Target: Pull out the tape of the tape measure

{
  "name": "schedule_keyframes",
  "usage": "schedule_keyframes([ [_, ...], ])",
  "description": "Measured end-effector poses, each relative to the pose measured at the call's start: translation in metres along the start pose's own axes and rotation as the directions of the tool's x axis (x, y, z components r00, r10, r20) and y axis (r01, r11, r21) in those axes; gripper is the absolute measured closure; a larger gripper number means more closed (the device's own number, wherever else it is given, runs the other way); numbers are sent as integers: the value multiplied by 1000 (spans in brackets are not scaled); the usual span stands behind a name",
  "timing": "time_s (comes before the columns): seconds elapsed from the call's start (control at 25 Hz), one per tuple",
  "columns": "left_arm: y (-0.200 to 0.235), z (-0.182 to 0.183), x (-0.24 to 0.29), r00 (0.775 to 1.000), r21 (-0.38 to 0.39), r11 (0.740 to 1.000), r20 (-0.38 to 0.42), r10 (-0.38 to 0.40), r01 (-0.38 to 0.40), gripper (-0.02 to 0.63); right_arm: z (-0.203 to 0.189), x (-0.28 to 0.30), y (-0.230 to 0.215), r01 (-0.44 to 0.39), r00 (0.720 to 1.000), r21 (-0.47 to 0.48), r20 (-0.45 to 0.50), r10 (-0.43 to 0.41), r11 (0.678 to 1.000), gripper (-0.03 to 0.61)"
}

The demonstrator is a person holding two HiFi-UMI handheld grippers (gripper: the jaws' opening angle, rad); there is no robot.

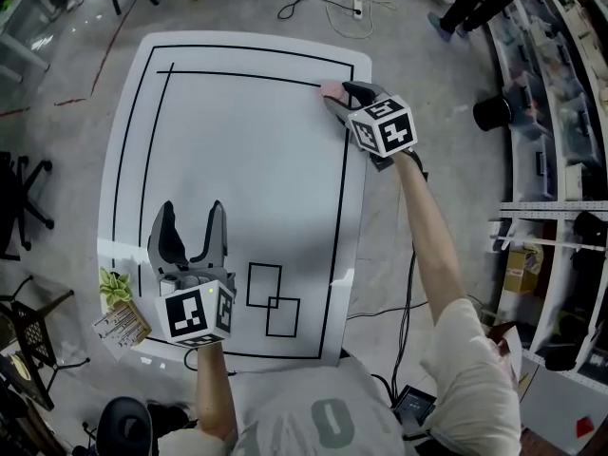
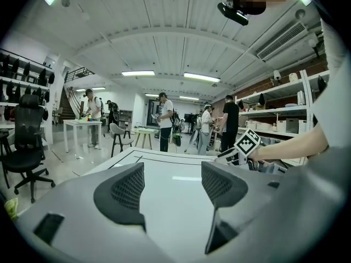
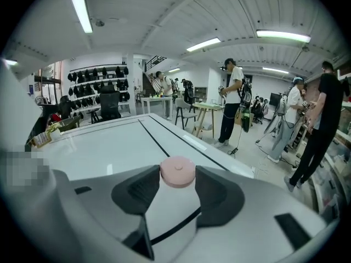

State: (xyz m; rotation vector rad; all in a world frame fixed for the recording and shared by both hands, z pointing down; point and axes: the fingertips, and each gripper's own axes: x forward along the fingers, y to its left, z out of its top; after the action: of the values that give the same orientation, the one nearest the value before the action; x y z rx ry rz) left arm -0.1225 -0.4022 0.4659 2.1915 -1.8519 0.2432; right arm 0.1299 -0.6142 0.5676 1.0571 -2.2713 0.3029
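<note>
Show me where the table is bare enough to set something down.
The widest bare patch is the middle of the table, between the left gripper and the far black lines. Crowded: the far right corner, where the right gripper holds the pink tape measure, and the near left edge by the small plant.

Small round pink tape measure (image 3: pixel 177 171), lying flat; white table (image 1: pixel 247 160), far right corner
</note>
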Motion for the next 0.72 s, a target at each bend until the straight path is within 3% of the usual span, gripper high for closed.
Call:
schedule_keyframes([
  [0.36,-3,39,-58,993,4,1000,114,20,-21,310,62,-90,64,21,980,-9,198,-19,1000,362],
  [0.56,-8,77,-112,977,41,999,210,23,-33,310,100,-169,133,11,931,-15,365,-5,1000,364],
  [0.72,-28,99,-157,961,147,989,278,-10,-32,310,107,-231,194,-10,890,-18,455,17,1000,365],
])
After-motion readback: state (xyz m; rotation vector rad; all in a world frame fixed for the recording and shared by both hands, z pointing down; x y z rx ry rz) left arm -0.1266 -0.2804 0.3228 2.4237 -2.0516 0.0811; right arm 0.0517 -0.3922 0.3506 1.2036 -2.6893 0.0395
